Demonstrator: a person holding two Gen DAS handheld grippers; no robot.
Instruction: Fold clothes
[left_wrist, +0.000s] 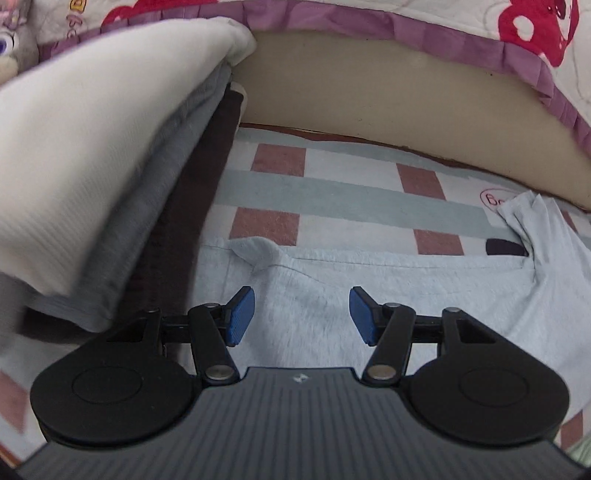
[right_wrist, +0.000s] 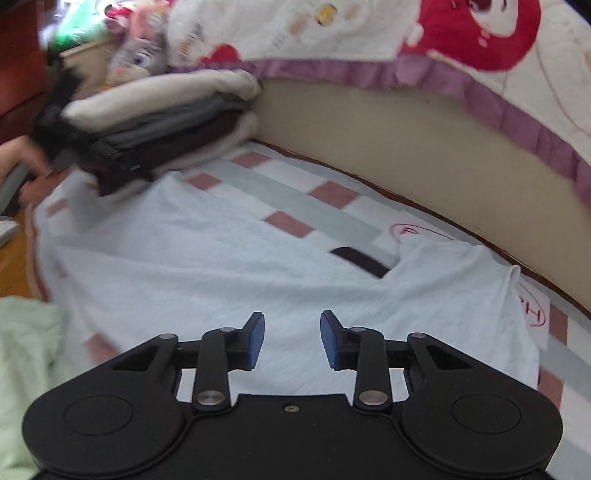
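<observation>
Checked pink-grey bedsheet: pale blue knit shirt lies flat, unfolded. Left gripper and right gripper both wide, empty. Next: pinch an edge.

Pale blue shirt: soft fuzzy knit cloth, matt. Checked sheet at 12 o'clock of it: flat woven cloth, matt. Folded stack: ribbed cream knit on top, grey and dark brown cloth below. Left gripper: matt black plastic, blue textured pads, shiny metal pivot pins. Quilt: stitched printed cloth, purple frill.
</observation>
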